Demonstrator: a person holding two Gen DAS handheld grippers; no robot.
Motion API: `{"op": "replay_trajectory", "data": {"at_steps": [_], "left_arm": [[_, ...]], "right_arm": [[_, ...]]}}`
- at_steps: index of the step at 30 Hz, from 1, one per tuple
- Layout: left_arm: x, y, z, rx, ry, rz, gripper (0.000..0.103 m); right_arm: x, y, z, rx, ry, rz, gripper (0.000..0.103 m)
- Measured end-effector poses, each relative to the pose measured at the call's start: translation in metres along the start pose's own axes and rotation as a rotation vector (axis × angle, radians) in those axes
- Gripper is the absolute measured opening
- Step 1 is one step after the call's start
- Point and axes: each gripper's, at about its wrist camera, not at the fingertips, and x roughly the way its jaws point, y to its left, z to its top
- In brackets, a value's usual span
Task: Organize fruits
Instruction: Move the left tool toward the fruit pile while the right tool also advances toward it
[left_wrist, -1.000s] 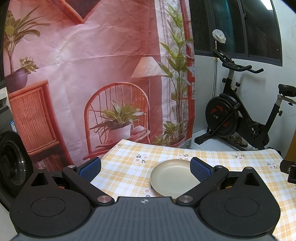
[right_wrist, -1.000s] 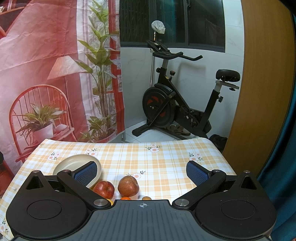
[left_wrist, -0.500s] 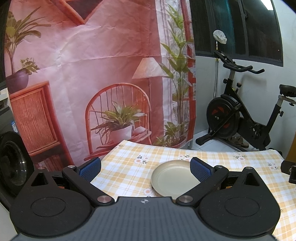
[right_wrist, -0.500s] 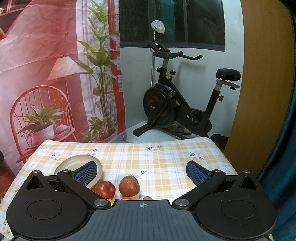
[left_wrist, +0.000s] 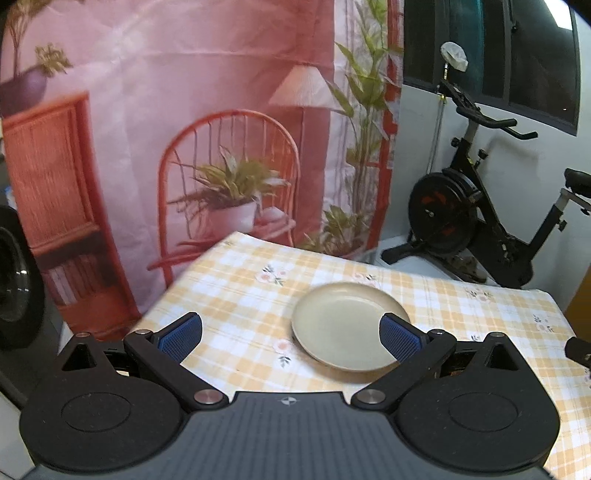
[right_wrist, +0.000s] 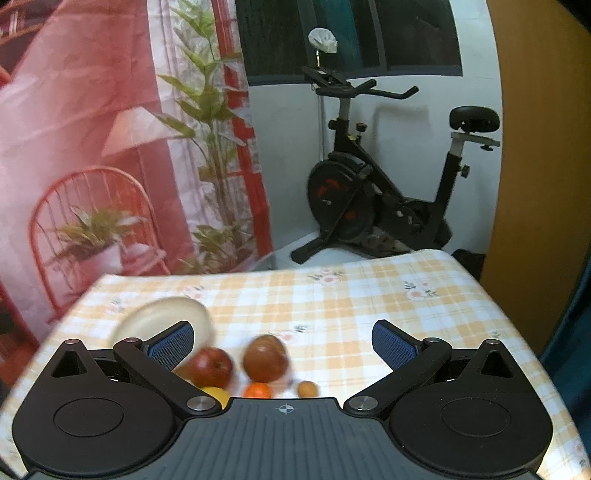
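Nothing picked yet; best bet is lowering straight over one fruit, jaws either side, closing gently so it isn't rolling off. Left gripper (left_wrist: 290, 334) is hanging wide open, empty, over the round beige plate (left_wrist: 341, 321). Right gripper (right_wrist: 282, 341) is gaping wide, empty, above the red apple (right_wrist: 211, 366), brownish-red apple (right_wrist: 266, 357), yellow fruit (right_wrist: 216, 394), small orange (right_wrist: 257, 390) and tiny tan fruit (right_wrist: 307, 388), clustered right of the plate on the yellow checked tablecloth (right_wrist: 351, 306).

A yellow-and-white checked tablecloth with small flower prints (left_wrist: 461, 306) carries a plain beige round plate (left_wrist: 343, 325), two dark red apples (right_wrist: 211, 366), and a small orange fruit (right_wrist: 257, 390).
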Motion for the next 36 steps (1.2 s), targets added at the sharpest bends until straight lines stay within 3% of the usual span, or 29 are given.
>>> {"op": "replay_trajectory", "data": {"at_steps": [2, 11, 19, 24, 36], "left_arm": [[0.008, -0.001, -0.008, 0.009, -0.002, -0.007, 0.103], [0.046, -0.002, -0.028, 0.025, 0.085, -0.05, 0.103], [0.068, -0.002, -0.042, 0.013, 0.142, -0.12, 0.103], [0.076, -0.006, -0.05, -0.004, 0.154, -0.189, 0.103], [0.079, -0.019, -0.047, 0.033, 0.115, -0.228, 0.103]], "right_arm": [[0.011, -0.004, -0.01, -0.004, 0.004, -0.028, 0.103], [0.047, -0.032, -0.05, 0.055, 0.042, 0.05, 0.103], [0.066, -0.029, -0.058, 0.016, 0.128, 0.221, 0.103], [0.07, -0.021, -0.06, -0.008, 0.155, 0.218, 0.103], [0.079, -0.029, -0.055, -0.019, 0.175, 0.127, 0.102]]}}
